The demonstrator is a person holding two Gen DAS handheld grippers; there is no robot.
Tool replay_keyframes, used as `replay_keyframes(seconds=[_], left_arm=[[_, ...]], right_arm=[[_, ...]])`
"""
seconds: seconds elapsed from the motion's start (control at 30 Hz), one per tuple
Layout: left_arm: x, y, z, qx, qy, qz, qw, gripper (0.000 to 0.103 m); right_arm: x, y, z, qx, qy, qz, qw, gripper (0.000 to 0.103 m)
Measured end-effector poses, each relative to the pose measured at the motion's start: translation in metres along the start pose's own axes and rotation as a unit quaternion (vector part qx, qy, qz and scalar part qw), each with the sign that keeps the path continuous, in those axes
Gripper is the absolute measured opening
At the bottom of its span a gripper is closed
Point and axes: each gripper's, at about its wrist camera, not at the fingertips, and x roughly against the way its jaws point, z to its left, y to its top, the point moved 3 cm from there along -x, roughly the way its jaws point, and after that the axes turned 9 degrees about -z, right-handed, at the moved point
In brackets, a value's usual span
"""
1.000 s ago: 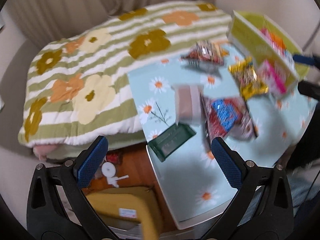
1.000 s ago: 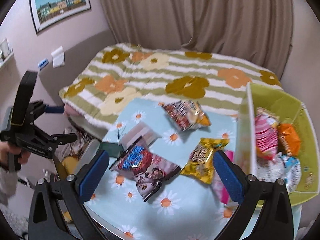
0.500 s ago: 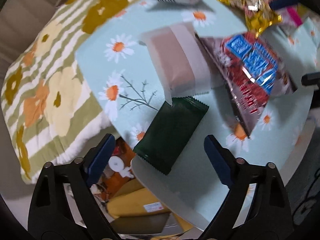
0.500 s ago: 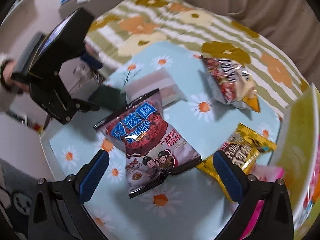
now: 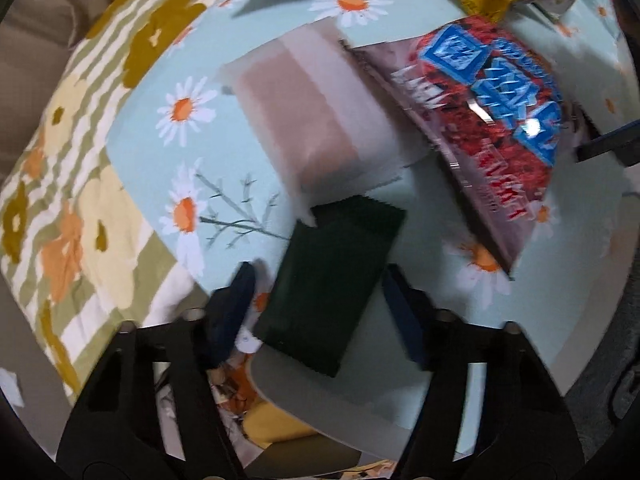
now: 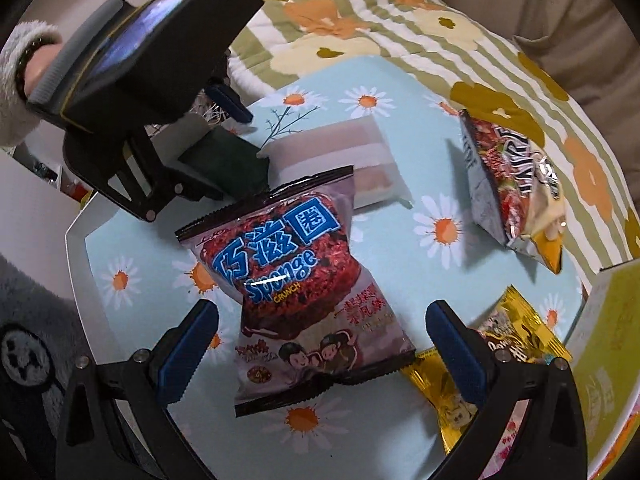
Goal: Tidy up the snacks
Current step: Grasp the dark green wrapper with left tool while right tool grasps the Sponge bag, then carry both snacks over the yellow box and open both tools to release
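Looking down the left wrist cam: left gripper is spread around the dark green packet at the table's 6 o'clock edge, pads not touching it yet, holding nothing.

Right wrist cam: right gripper is wide open and empty, straddling the puffy red Sponge Crunch bag. Yellow bin sits at 4 o'clock. Gold bag and grey chip bag lie loose, so I'd say mostly unsorted.
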Motion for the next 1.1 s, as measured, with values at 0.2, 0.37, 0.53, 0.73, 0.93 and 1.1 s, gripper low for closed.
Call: replay_keyframes(seconds=[0.2,0.37,0.53,0.73,0.93,1.1], left_arm=[[0.003,-0.001,-0.008,-0.006,0.004,-0.006,1.0000,0.044],[0.006,-0.002,-0.011,0.011,-0.002,-0.012,0.9999,0.044],[0.014,-0.006,-0.021,0.012,-0.008,-0.018,0.9997,0.044],[0.020,-0.011,-0.024,0.023,-0.005,-0.024,0.9994,0.044],[0.032,-0.016,-0.023,0.044,-0.007,-0.034,0.9984,0.044],[0.052,-0.016,-0.026,0.051,0.001,-0.052,0.9973,0.044]], right_arm=[[-0.011,0.003,0.004,0.016,0.007,0.010,1.000,0.103],[-0.022,0.004,0.009,0.035,0.006,0.020,0.999,0.103],[-0.031,0.008,0.011,0.040,-0.006,0.022,0.999,0.103],[-0.040,0.006,0.017,0.045,-0.011,0.035,0.998,0.092],[-0.026,0.000,0.014,0.020,-0.019,0.030,0.999,0.064],[0.003,0.002,0.013,-0.006,-0.038,0.000,0.999,0.064]])
